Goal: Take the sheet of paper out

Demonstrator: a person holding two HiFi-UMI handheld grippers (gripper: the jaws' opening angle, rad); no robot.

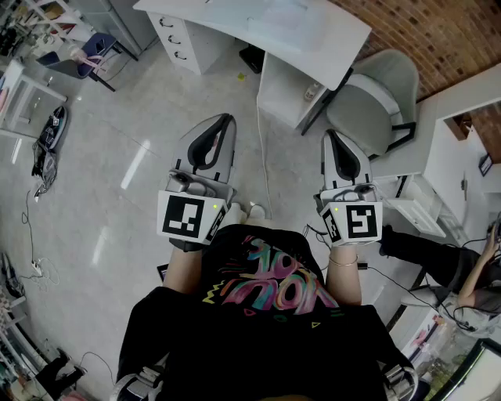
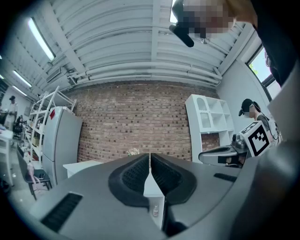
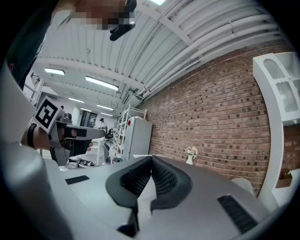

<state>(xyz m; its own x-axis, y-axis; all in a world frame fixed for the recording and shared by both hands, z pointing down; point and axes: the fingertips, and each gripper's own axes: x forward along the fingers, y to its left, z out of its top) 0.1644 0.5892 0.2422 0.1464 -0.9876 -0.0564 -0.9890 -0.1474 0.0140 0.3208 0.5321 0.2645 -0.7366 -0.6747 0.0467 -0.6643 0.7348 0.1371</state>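
I stand on a pale floor with both grippers held level in front of me. In the head view my left gripper (image 1: 226, 118) and my right gripper (image 1: 329, 135) point toward a white desk (image 1: 337, 47). Pale flat sheets (image 1: 275, 17) lie on its top; I cannot tell if one is the paper. The left gripper view shows the left gripper (image 2: 150, 155) with pads pressed together and nothing between them. In the right gripper view the right gripper (image 3: 150, 159) is likewise shut and empty. Neither gripper touches anything.
A grey chair (image 1: 385, 92) stands right of the desk and a white drawer unit (image 1: 186, 35) to its left. A cable (image 1: 263, 160) runs across the floor between the grippers. A seated person (image 1: 470, 278) is at the right. A brick wall (image 2: 136, 122) and a white shelf (image 2: 210, 123) lie ahead.
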